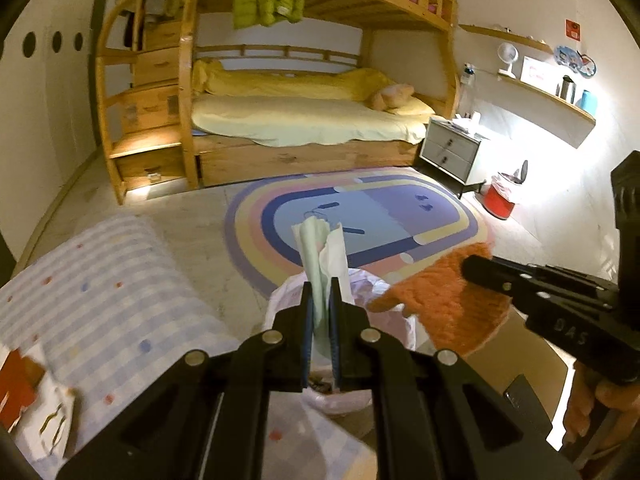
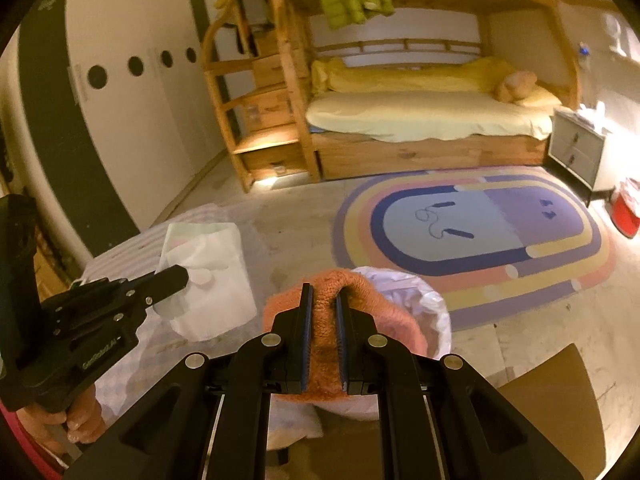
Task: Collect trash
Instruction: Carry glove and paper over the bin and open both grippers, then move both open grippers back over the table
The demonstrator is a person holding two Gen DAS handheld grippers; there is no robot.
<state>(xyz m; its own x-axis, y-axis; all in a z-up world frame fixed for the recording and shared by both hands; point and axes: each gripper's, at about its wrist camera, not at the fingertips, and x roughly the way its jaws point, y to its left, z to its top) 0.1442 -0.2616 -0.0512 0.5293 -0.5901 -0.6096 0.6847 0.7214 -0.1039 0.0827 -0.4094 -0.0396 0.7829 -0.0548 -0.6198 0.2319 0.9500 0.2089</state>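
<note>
My left gripper [image 1: 321, 292] is shut on a crumpled white and pale green paper wrapper [image 1: 323, 252], held above a small bin lined with a white plastic bag [image 1: 390, 322]. In the right wrist view the left gripper [image 2: 176, 280] holds the same paper [image 2: 208, 280] to the left of the bin. My right gripper [image 2: 322, 304] is shut on a fuzzy orange cloth [image 2: 360, 304], held over the bin's bag [image 2: 416, 300]. The orange cloth [image 1: 448, 296] and right gripper [image 1: 470, 266] also show in the left wrist view at right.
A table with a striped, dotted cloth [image 1: 104, 280] lies at left, with a red and white package [image 1: 24, 392]. A wooden chair seat [image 2: 560, 396] is at lower right. Beyond lie an oval rug [image 1: 360, 220], a bunk bed [image 1: 304, 120], a nightstand [image 1: 450, 152] and a red bin [image 1: 500, 198].
</note>
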